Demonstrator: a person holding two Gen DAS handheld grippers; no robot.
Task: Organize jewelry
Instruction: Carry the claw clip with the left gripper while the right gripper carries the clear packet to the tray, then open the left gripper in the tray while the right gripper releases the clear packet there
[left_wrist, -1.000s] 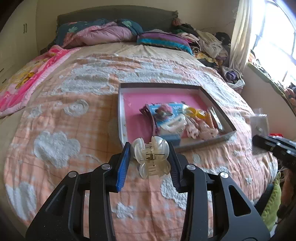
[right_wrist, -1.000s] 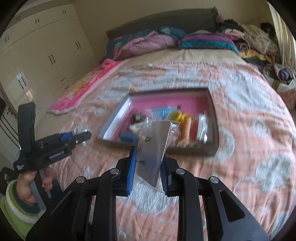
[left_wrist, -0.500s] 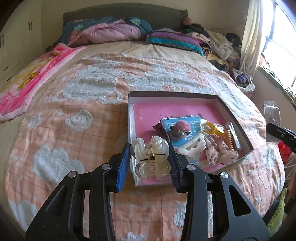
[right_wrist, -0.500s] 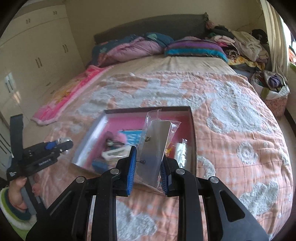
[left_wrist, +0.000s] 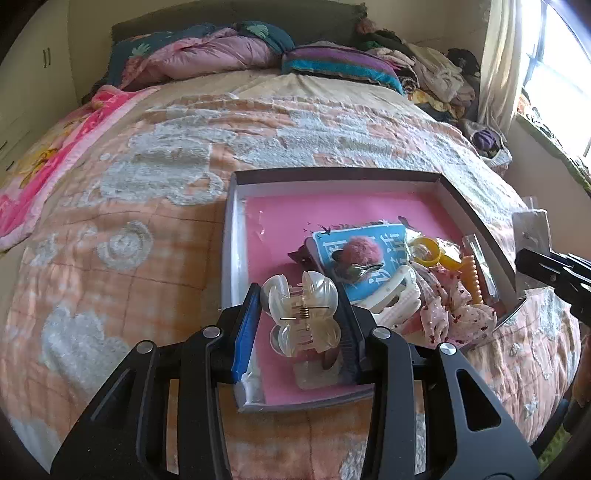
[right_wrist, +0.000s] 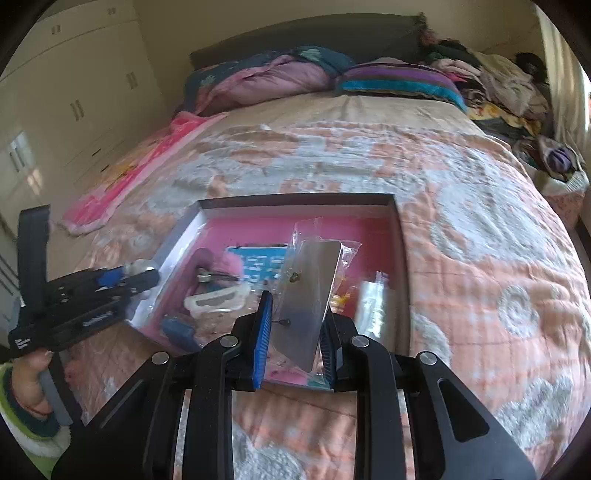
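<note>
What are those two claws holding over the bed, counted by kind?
hair clip: 1, in the left claw
bagged earring card: 1, in the right claw
Total: 2

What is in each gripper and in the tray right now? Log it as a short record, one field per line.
left gripper: shut on a pearly claw hair clip, held over the tray's near corner
right gripper: shut on a clear packet with a grey earring card
tray: grey rim, pink floor, lying on the peach bedspread
tray contents: blue card with a pink pom-pom clip, white hair clip, yellow ring, floral scrunchie
far half of tray: bare pink floor
</note>
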